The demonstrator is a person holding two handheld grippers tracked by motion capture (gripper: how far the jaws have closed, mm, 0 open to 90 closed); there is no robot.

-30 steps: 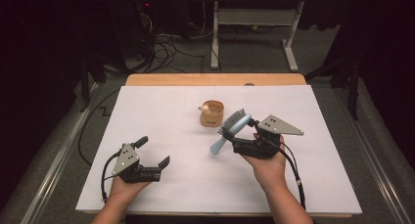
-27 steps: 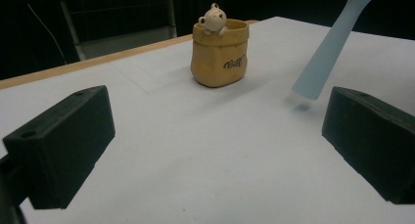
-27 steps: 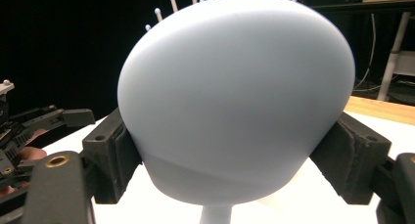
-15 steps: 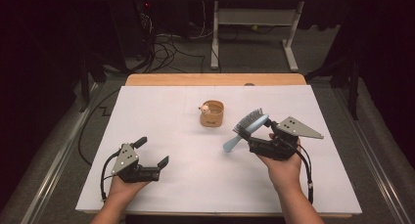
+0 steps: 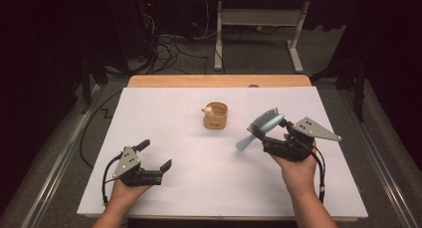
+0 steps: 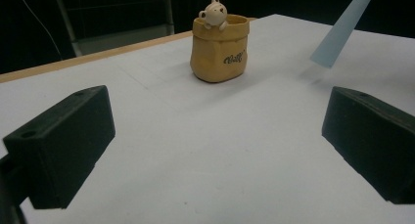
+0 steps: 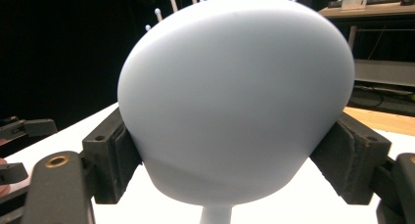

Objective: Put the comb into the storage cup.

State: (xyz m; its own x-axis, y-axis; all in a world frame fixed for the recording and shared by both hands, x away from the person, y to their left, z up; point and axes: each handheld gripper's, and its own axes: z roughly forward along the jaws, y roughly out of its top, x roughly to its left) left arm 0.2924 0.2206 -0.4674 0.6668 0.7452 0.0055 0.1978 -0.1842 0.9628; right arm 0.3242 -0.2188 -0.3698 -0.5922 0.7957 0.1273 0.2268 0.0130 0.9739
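We've got the hairbrush (image 5: 263, 126) clamped by its head in the right gripper (image 5: 274, 130), left gripper (image 5: 155, 156) wide and empty; the cup (image 5: 215, 115) at 10 o'clock of the brush looks like the remaining target.

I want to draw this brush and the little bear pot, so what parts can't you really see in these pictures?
- Hairbrush, right tool view: its pale back hides the bristles; a few tips peek over the top.
- Its handle, left tool view: cut off by the top edge.
- Bear pot, high view: too small to read the writing.
- Inside the pot, left tool view: hidden by its wall.
- Right tool, high view: the brush head covers the tips.
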